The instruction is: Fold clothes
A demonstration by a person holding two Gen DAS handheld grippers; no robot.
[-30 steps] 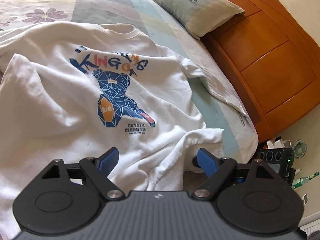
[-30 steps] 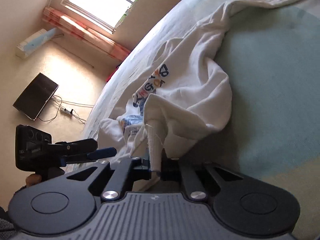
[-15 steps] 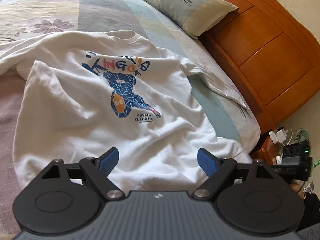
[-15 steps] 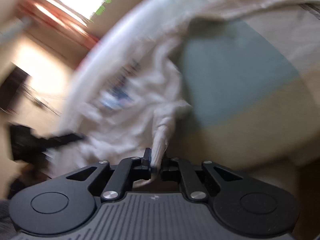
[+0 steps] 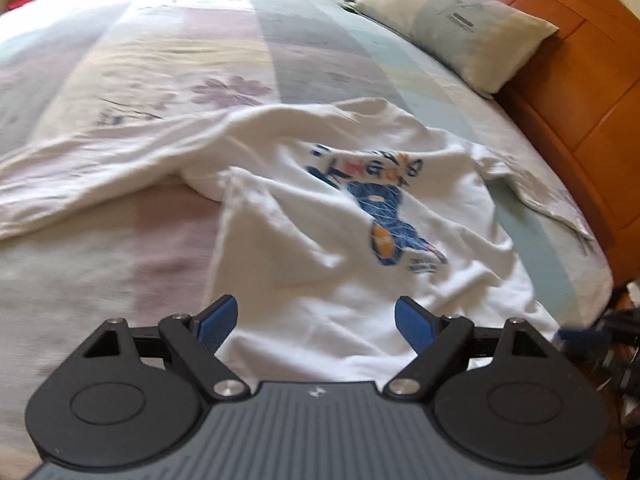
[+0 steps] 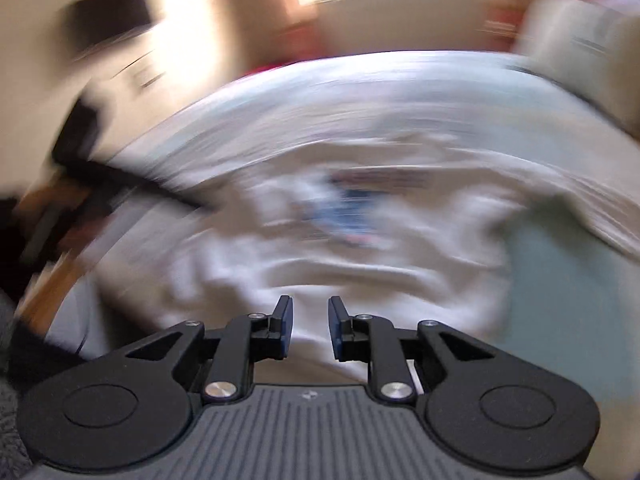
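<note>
1. Left wrist view: the white T-shirt point(image 5: 328, 216) lies print-up and rumpled on the bed point(image 5: 120, 60), with a pillow point(image 5: 460, 24) by the headboard point(image 5: 592, 92). The left gripper point(image 5: 316, 320) hangs above the hem, spread wide and empty. Earlier it was closer to the shirt.
2. Right wrist view, blurred: the right gripper point(image 6: 310, 326) has just been opening; the fold it pinched earlier is gone and nothing sits between its pads.
</note>
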